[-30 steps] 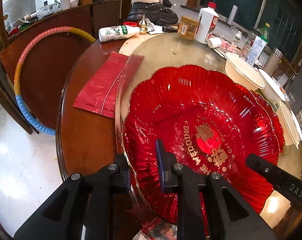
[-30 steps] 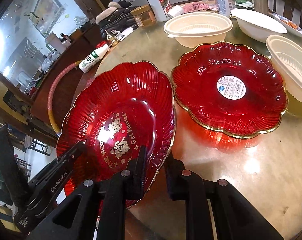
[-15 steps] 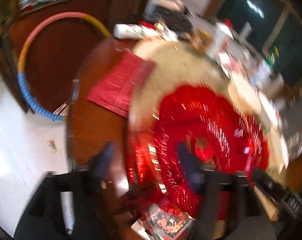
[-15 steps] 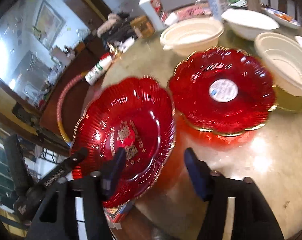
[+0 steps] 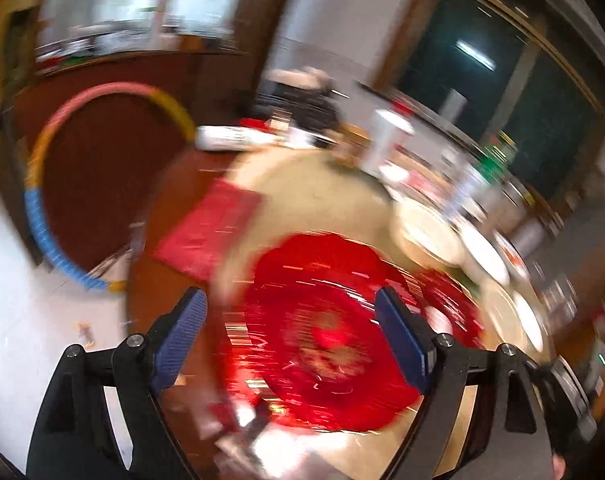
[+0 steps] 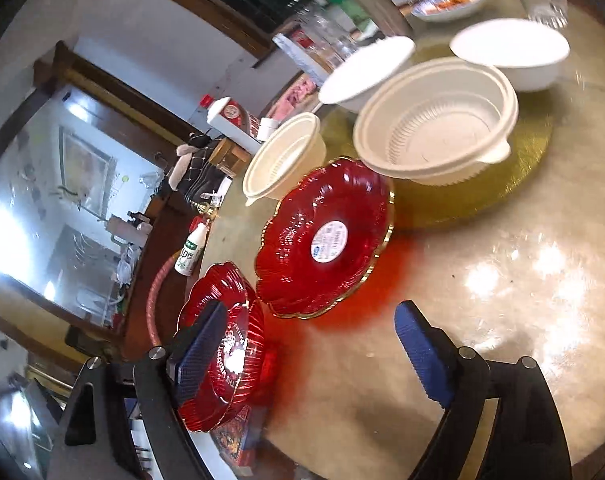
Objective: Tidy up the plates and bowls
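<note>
Plates: wedding plate (image 6: 230,356) is sitting at counter (image 6: 482,300) edge, stickered plate (image 6: 326,240) just beside it. Left hand-held gripper (image 5: 290,336) and right hand-held gripper (image 6: 306,348) have just been opening, nothing gripped.

On the round table (image 6: 482,320), the lettered plate (image 6: 238,344) lies at the near left edge, the stickered plate (image 6: 326,240) just beyond it. Behind that sit two ribbed bowls (image 6: 438,120) (one on a flat mat (image 6: 514,184)), with two smooth bowls (image 6: 510,48) farther back.
</note>
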{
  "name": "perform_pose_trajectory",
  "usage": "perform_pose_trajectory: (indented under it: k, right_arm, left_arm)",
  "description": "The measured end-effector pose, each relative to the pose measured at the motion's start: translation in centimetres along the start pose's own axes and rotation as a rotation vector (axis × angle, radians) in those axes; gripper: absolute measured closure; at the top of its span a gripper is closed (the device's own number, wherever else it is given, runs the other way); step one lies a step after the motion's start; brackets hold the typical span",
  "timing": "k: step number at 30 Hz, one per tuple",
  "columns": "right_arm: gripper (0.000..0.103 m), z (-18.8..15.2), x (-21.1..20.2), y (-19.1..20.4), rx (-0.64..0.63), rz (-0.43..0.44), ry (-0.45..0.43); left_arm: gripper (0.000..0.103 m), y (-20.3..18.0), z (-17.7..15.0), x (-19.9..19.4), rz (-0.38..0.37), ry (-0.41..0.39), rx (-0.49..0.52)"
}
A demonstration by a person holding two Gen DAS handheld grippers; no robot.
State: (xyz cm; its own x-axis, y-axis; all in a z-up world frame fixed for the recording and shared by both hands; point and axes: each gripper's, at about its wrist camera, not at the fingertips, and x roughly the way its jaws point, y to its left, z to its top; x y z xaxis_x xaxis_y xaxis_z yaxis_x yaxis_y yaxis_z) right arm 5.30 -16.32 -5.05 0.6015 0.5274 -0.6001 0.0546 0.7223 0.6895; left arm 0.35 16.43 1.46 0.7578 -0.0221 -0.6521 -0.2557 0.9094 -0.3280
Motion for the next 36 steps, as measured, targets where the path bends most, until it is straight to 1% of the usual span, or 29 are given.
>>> perform_pose_trajectory:
  k: [1,2,4,5,8,9,10,12,14,15,17,20,21,22,23,24,25,28,31,34,36]
  right_arm:
    - [0.015,0.2,0.1,-0.3,0.011,0.004,0.010]
    - [0.015,0.5,0.1,-0.5,0.019,0.007,0.020]
    - [0.015,1.0,0.5,-0.4,0.020,0.017,0.051]
    - [0.015,1.2,0.8,-0.5,0.018,0.014,0.058]
    - [0.015,2.8,1.0,-0.7,0.015,-0.001,0.069]
    - [0.015,3.3,1.2,-0.8,0.020,-0.006,0.077]
    - [0.015,4.0,1.6,-0.9,0.028,-0.012,0.091]
    - [0.015,4.8,2.3,-1.3,0.040,-0.012,0.122]
    - [0.015,5.3,2.9,-1.6,0.036,-0.018,0.134]
    - [0.016,5.5,3.2,-1.9,0.037,-0.025,0.138]
    - [0.017,5.6,3.7,-2.3,0.050,-0.021,0.152]
    - [0.022,5.8,4.1,-2.7,0.045,-0.016,0.155]
    - [0.027,5.9,4.3,-2.7,0.042,-0.016,0.158]
    - [0.040,5.9,4.5,-2.8,0.042,-0.015,0.160]
    - [0.046,6.0,4.7,-2.9,0.040,-0.024,0.163]
    - [0.055,6.0,5.1,-3.0,0.035,-0.042,0.171]
    - [0.057,6.0,5.3,-3.1,0.037,-0.047,0.178]
    - [0.057,6.0,5.7,-3.5,0.051,-0.053,0.189]
    - [0.057,6.0,5.9,-3.4,0.039,-0.058,0.188]
    - [0.057,5.9,6.2,-3.2,0.026,-0.063,0.192]
    - [0.058,5.9,6.5,-3.2,0.028,-0.069,0.195]
  left_arm:
    - [0.017,-1.2,0.6,0.5,-0.043,0.031,0.030]
    - [0.017,-2.2,1.2,1.0,-0.070,0.062,0.055]
    - [0.017,-4.7,2.9,2.8,-0.120,0.157,0.097]
    - [0.017,-5.8,3.8,3.6,-0.137,0.191,0.105]
    - [0.017,-9.3,5.5,6.2,-0.154,0.277,0.148]
    - [0.017,-10.7,5.8,7.3,-0.164,0.306,0.179]
    - [0.017,-12.2,5.8,8.6,-0.176,0.350,0.231]
    - [0.017,-14.1,5.8,11.4,-0.170,0.419,0.299]
    - [0.019,-15.5,5.8,13.8,-0.133,0.467,0.345]
    - [0.019,-15.9,5.7,14.7,-0.116,0.479,0.351]
    - [0.019,-16.2,5.6,16.8,-0.115,0.542,0.346]
    - [0.020,-15.6,5.2,17.8,-0.130,0.580,0.323]
    - [0.025,-15.8,5.0,18.1,-0.133,0.583,0.321]
    - [0.029,-16.1,4.8,18.4,-0.138,0.588,0.327]
    - [0.030,-16.5,4.5,18.7,-0.139,0.599,0.343]
    - [0.030,-16.7,4.7,19.2,-0.138,0.608,0.351]
    - [0.030,-16.9,4.5,19.6,-0.138,0.621,0.357]
    - [0.030,-17.1,4.2,20.7,-0.129,0.640,0.359]
    - [0.030,-16.7,4.3,21.5,-0.106,0.639,0.354]
    - [0.030,-16.4,4.1,22.5,-0.095,0.663,0.344]
    - [0.030,-16.4,4.1,23.0,-0.090,0.665,0.341]
